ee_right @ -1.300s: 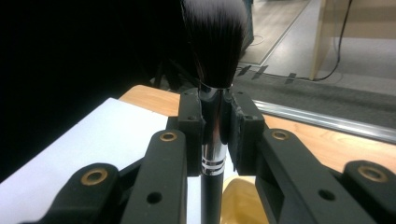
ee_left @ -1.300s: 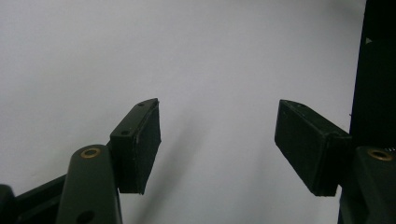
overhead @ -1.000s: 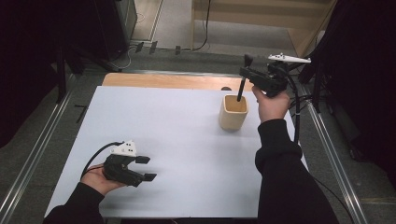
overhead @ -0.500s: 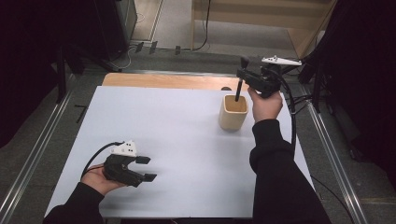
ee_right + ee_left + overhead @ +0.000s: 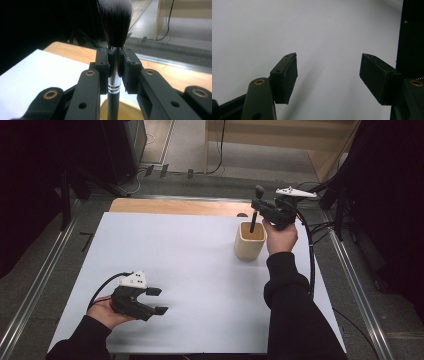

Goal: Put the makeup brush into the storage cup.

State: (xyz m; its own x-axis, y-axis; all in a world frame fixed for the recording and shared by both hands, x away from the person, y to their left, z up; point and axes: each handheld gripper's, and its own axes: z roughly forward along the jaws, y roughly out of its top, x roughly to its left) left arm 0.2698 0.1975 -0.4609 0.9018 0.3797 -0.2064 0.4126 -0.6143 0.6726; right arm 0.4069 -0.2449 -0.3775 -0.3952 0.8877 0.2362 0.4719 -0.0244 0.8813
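Right gripper view: brush (image 5: 115, 65) upright between right claw (image 5: 115, 72) pads.

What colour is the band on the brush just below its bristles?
Shiny silver band on the brush, clearest in the right gripper view.

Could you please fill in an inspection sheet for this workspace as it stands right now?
Surface: white table top, with a bare wooden strip at its far edge.
Job's things: makeup brush held upright, bristles up, handle end inside the wooden cup.
Clutter: nothing seen.
Grippers: right gripper shut on the brush's silver ferrule above the cup; left gripper open, nothing between its jaws, held low over the near left of the table.
Cables: one black cable loops behind the left gripper; another trails down the table's right edge.
Surroundings: grey floor, metal rails on both sides, dark curtains.
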